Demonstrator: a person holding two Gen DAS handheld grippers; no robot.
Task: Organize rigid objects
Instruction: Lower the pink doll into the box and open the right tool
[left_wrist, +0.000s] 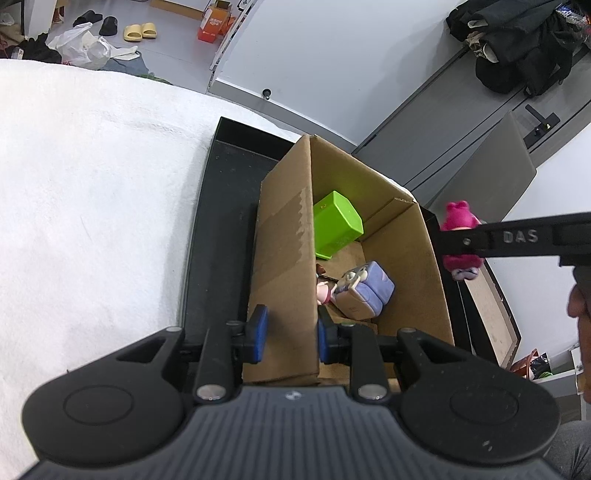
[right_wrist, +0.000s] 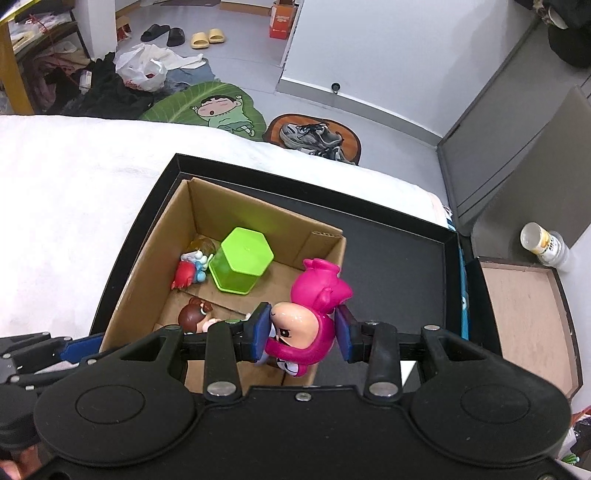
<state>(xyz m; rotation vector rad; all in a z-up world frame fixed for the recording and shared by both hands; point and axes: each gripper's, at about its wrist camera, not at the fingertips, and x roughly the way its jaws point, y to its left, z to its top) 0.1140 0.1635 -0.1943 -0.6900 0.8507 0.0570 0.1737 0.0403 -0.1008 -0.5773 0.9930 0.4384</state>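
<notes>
While the left gripper (left_wrist: 290, 338) clamps the near wall of the box (left_wrist: 284, 236), its blue pads (left_wrist: 258, 332) pressed on either face of the cardboard, the right gripper (right_wrist: 303, 334) holds a pink figure (right_wrist: 310, 317) over the box's right side. Right pads (right_wrist: 260, 332) bear on the figure's two flanks; it lies tilted, face toward the camera, clear of the box floor. From the left wrist view the same figure (left_wrist: 460, 236) shows beside the box's right wall, pinched in the black finger marked DAS.

Box stands inside a black tray (right_wrist: 399, 258), toward its left end; tray rests on a white cloth (right_wrist: 74, 184).

Contents of box, right wrist view: green hexagonal cup (right_wrist: 242, 266) upside down near the middle; red and blue figure (right_wrist: 190, 269) just left of it, touching; brown-haired figure (right_wrist: 195, 319) at the near wall, partly hidden by the gripper. Left wrist view adds a lilac block figure (left_wrist: 364, 291) on the floor near the clamped wall.

Right of tray: wooden tray (right_wrist: 528, 325) and a jar (right_wrist: 543, 243) lying beyond it
</notes>
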